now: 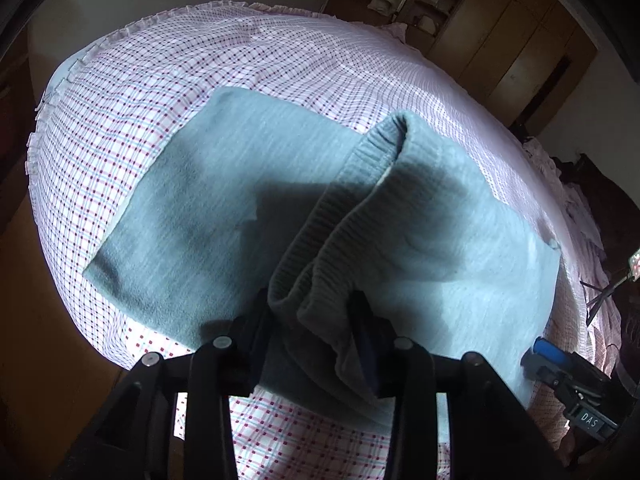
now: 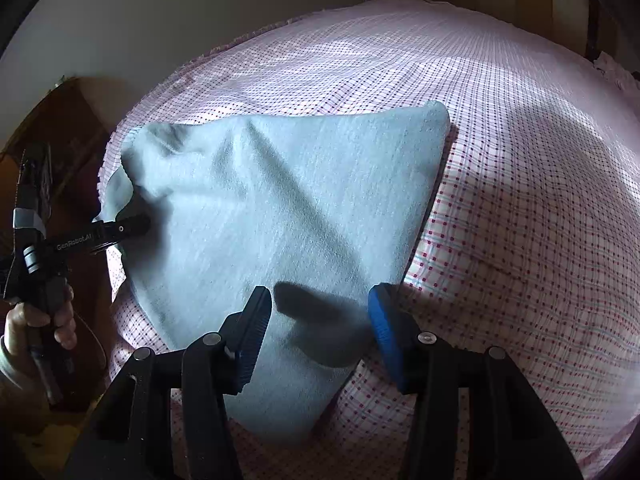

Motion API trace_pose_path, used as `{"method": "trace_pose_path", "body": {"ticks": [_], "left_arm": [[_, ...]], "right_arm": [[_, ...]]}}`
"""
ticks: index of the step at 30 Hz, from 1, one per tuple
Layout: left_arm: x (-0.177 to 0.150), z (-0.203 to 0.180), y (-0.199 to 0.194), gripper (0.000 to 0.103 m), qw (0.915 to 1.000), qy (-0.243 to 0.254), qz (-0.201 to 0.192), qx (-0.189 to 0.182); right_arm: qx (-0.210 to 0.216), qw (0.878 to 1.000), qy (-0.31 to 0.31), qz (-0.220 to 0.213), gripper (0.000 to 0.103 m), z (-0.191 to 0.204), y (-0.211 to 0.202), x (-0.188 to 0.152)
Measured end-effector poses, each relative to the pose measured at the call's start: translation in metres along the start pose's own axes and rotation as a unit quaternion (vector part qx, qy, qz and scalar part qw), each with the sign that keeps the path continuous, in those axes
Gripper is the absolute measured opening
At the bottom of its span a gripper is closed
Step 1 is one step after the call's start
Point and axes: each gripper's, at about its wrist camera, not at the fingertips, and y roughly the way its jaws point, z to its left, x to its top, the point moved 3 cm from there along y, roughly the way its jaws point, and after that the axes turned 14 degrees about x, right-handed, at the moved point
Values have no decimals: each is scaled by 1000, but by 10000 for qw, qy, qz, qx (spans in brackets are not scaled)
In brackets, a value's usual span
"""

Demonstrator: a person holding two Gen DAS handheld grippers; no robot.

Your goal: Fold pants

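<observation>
Light grey-blue knit pants (image 1: 224,200) lie partly folded on the checked bed. My left gripper (image 1: 312,312) is shut on the ribbed waistband (image 1: 340,216), which bunches between its fingers and is lifted over the flat layer. In the right wrist view the pants (image 2: 280,200) spread out in front, and the left gripper (image 2: 132,226) grips their far left edge. My right gripper (image 2: 320,312) is open, its blue pads (image 2: 382,320) on either side of the near corner of the pants, just above the cloth.
The bed has a pink, red and blue checked sheet (image 1: 120,120) with a frilled edge. Wooden cupboards (image 1: 500,32) stand beyond the bed. The right gripper's body (image 1: 568,376) shows at the bed's right edge. A wooden nightstand (image 2: 68,128) stands at the left.
</observation>
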Motion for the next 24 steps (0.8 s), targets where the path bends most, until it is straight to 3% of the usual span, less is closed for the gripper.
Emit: {"method": "trace_pose_path", "body": {"ticks": [2,8,13,21,24], "left_arm": [[7,-2,-6,21,9998,-53,-85,-159],[39,5,-70,18,9948,-57,-798,-635],[59,31,-102,18,9886,94,-1501,-54],[26,95,-55,19,9940,-440,-885,465],[18,111,-30,22,9950,-642,-609,456]], "right_arm": [[0,10000,25,1,44,0,-1,1],[-42,10000,8,-9,44,6,-13,7],[50,9996,-218,-178,44,23,-25,17],[124,9986,-473,216,44,38,-1,6],[128,9984,-449,317,44,35,7,5]]}}
